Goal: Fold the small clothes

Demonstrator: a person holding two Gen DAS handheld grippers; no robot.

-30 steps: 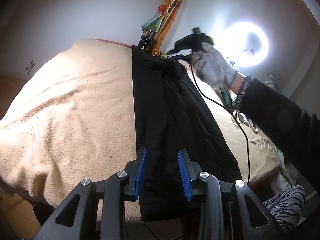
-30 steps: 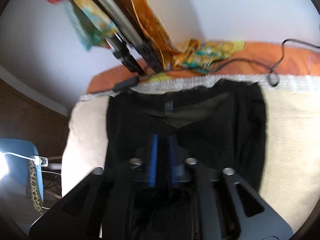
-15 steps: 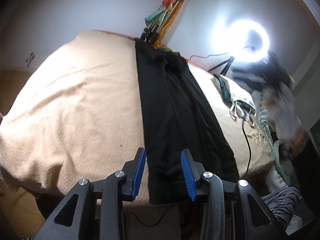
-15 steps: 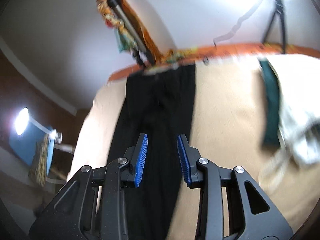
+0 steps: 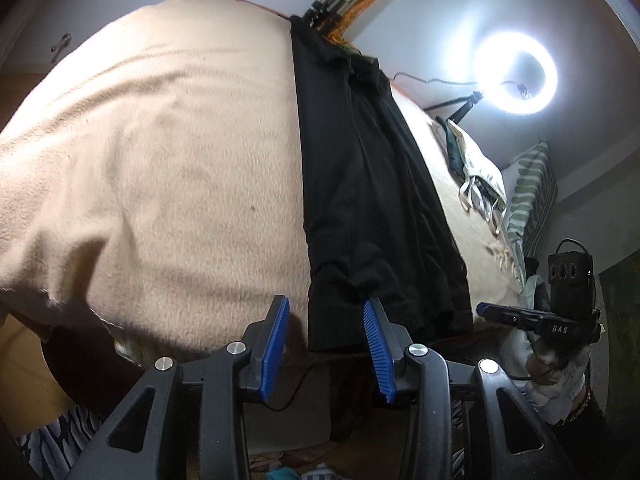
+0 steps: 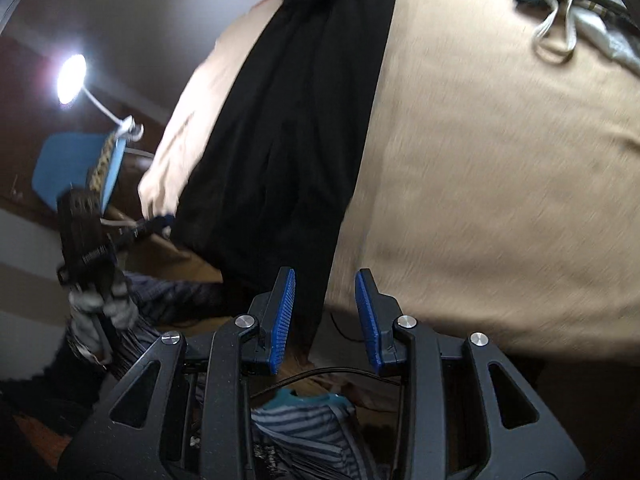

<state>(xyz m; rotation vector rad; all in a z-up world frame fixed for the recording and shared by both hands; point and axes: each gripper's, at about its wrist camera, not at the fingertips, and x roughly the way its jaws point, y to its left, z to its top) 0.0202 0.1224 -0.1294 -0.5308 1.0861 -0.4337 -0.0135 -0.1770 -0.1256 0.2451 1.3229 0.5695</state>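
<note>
Black garment (image 5: 368, 184) — folded into a long narrow strip, lying lengthwise on the beige blanket (image 5: 160, 152), its near end draped over the blanket's front edge.
Left gripper (image 5: 326, 336) — blue pads spread, empty, level with the garment's near left corner, which hangs between the pads.
Right gripper (image 6: 325, 312) — pads spread, empty, straddling the garment's near right edge.
Ring light (image 5: 516, 74) — lit, beyond the far right side.
Pale drawstring bag (image 5: 480, 176) — on the blanket, right of the garment, well apart.
</note>
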